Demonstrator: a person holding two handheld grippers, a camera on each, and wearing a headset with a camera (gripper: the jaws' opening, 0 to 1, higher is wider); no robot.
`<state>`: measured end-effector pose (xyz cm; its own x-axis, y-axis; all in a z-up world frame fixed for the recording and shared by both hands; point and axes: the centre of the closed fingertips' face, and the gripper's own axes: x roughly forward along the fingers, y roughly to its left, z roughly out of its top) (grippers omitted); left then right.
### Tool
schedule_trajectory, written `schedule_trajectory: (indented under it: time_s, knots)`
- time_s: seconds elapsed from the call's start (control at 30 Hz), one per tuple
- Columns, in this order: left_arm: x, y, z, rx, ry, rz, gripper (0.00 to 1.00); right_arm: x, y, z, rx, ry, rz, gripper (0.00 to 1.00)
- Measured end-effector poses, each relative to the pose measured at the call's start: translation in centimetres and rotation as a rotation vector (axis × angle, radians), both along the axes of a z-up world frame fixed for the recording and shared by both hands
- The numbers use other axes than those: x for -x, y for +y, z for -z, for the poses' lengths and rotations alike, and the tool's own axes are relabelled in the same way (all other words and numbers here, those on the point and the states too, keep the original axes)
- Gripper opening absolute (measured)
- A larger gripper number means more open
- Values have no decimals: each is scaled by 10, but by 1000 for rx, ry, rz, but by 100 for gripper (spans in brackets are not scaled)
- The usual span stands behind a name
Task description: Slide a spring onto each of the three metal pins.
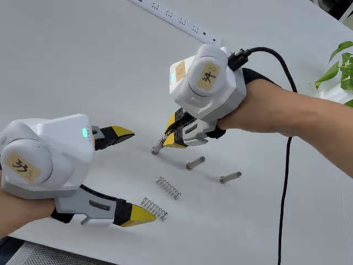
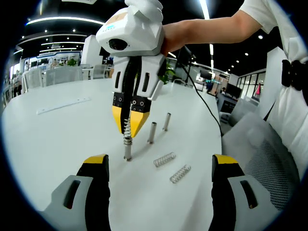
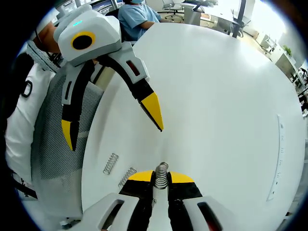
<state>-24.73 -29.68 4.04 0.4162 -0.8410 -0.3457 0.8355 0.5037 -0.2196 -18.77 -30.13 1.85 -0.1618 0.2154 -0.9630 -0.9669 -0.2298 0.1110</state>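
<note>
Three short metal pins stand upright on the white table: the left pin (image 1: 156,148) (image 2: 127,152), the middle pin (image 1: 195,163) (image 2: 152,133) and the right pin (image 1: 230,177) (image 2: 167,121). My right gripper (image 1: 169,141) (image 2: 129,126) (image 3: 160,180) is shut on a spring (image 2: 127,132) (image 3: 161,170), whose lower end sits at the top of the left pin. Two loose springs (image 1: 168,187) (image 1: 154,208) lie flat in front of the pins. Just short of them my left gripper (image 1: 129,175) (image 2: 160,160) is open and holds nothing.
A white power strip (image 1: 176,19) lies at the table's far edge. A black cable (image 1: 285,165) trails from the right gripper across the table. A potted plant (image 1: 342,69) stands at the right edge. Chairs and a person sit beyond the table (image 3: 139,17).
</note>
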Motion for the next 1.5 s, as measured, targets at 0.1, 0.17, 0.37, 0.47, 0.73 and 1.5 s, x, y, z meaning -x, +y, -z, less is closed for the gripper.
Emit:
schedule_trajectory:
  time_s: [0.1,0.17,0.37,0.47,0.73,1.5]
  knots:
    - [0,0,1,0,1,-1,87,0,1,0,1,0,-4,7]
    - [0,0,1,1,2,-2,87,0,1,0,0,0,-6,7]
    - [0,1,1,2,3,-3,87,0,2,3,6,-5,-19,7]
    - [-1,1,0,4,3,-4,87,1,3,3,4,-4,-19,7]
    - [0,0,1,7,4,-5,87,1,5,5,-6,-5,-14,7]
    - [0,1,3,9,12,-7,86,3,4,20,-46,-9,11,8]
